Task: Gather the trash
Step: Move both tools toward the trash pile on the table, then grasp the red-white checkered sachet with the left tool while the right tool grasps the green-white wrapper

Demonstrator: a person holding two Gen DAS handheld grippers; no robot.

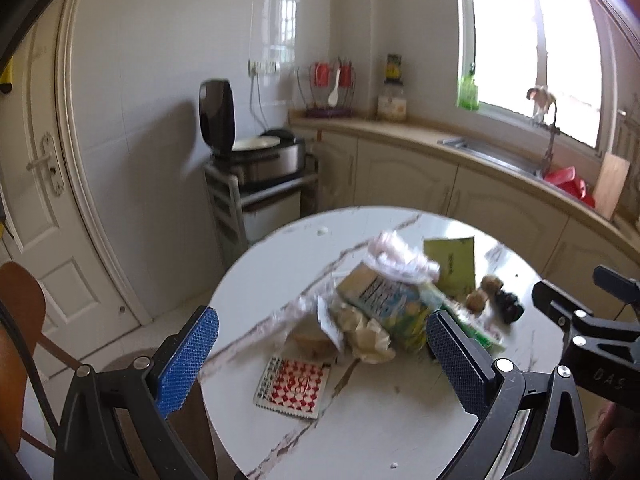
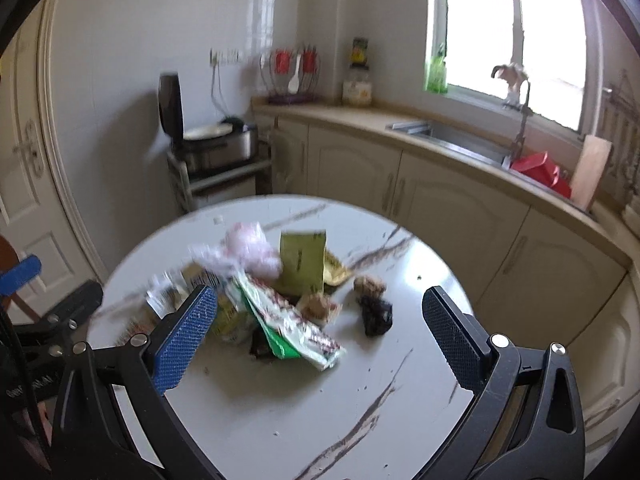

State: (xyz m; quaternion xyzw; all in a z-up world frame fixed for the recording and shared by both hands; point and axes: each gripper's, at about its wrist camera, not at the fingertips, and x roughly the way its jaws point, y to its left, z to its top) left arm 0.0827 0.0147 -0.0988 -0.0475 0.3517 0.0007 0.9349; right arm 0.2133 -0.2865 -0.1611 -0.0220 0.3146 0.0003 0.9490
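A pile of trash lies on the round white marble table (image 1: 360,432) (image 2: 280,400): a pink-white plastic bag (image 1: 400,258) (image 2: 250,254), a green packet (image 1: 452,260) (image 2: 302,262), a blue-yellow snack bag (image 1: 394,300), a green-white wrapper (image 2: 292,326), crumpled paper (image 1: 368,336), a red checkered packet (image 1: 294,386), brown lumps (image 1: 478,300) (image 2: 370,286) and a black lump (image 1: 510,308) (image 2: 376,314). My left gripper (image 1: 322,334) is open above the table's near side, before the pile. My right gripper (image 2: 320,312) is open, above the pile's near edge. Both are empty.
A rice cooker (image 1: 264,156) stands on a rack by the wall. A counter with a sink (image 2: 452,136), a red bag (image 2: 540,172) and a cutting board (image 2: 590,172) runs behind the table. A wooden chair (image 1: 20,320) stands at the left, next to a white door (image 1: 40,200).
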